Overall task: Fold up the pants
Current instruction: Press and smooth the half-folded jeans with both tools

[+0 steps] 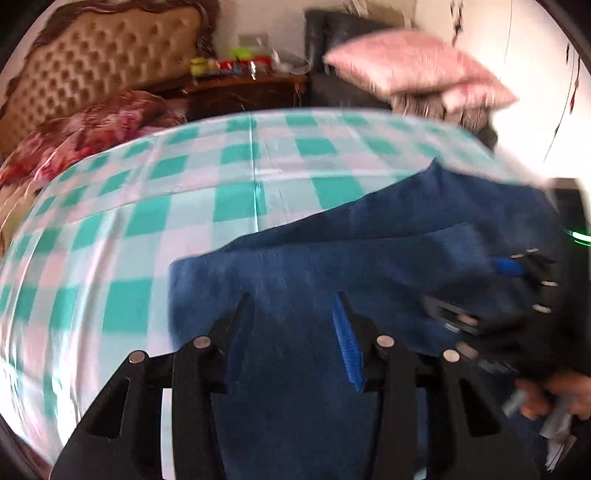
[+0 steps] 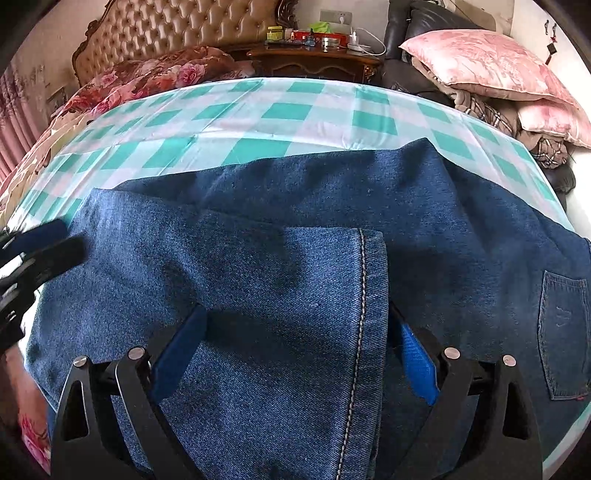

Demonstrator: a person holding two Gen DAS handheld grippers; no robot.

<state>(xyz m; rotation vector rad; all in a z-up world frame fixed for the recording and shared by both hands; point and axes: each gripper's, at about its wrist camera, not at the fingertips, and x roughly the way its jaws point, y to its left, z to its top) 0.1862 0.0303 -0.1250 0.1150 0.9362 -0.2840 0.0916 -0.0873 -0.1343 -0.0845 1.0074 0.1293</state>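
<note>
Dark blue jeans [image 2: 258, 206] lie folded on the green-and-white checked sheet [image 2: 288, 110]. One leg is doubled over, and its stitched hem [image 2: 364, 280] rests on top near the back pocket [image 2: 561, 325]. My right gripper [image 2: 299, 317] hangs low over that leg end. Its jaws are wide apart and the hem lies between them unsqueezed. In the blurred left wrist view, my left gripper [image 1: 291, 306] is over the jeans [image 1: 369, 251] near their left edge. Its jaws are apart and the denim under them lies flat. The left gripper [image 2: 62, 240] also shows as a blur at the left of the right wrist view.
A floral blanket [image 2: 155, 74] and a tufted headboard [image 2: 177, 26] are at the far left. A cluttered wooden nightstand [image 2: 314, 59] stands behind the bed. Pink pillows [image 2: 491, 62] and bundled clothes are piled at the far right. A hand [image 1: 554, 398] shows at the right of the left wrist view.
</note>
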